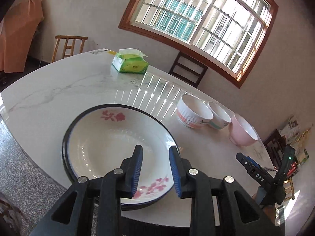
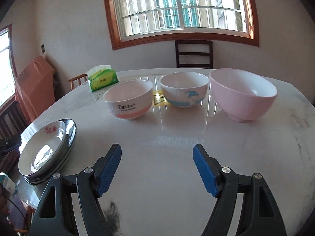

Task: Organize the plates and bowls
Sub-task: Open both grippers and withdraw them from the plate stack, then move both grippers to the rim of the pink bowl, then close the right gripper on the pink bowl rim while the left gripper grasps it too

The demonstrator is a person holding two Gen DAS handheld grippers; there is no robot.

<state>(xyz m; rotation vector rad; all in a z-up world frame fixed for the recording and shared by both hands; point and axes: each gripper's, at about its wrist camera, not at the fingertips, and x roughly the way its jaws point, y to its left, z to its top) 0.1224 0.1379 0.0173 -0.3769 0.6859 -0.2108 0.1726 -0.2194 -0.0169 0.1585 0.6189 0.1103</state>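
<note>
The plates (image 1: 110,137) lie stacked at the near left edge of the desk (image 1: 59,90), the flowered one on top of at least one dark-rimmed plate beneath. Stacking them there looks like one half of the sorting already seen to. The left tongs (image 1: 155,169) stand over the near rim of the top plate, jaws narrowly parted with the rim between them, but whether the blue pads touch it I cannot tell. That pose fits either a grip about to close or one just let go.

The three bowls stand in a row farther right, apart from one another and not nested: the pink-banded bowl (image 2: 129,100) on the left, the blue-printed bowl (image 2: 184,92) in the middle, the plain pink bowl (image 2: 243,96) on the right and largest. All sit upright, mouths up. Being round, they have no long axis; the row itself runs left to right across the desk. The right tongs (image 2: 157,169) hover wide and empty, well short of the row, aimed at the middle bowl. Nesting the bowls seems the work left.

A green tissue pack (image 2: 102,78) rests at the far left.
</note>
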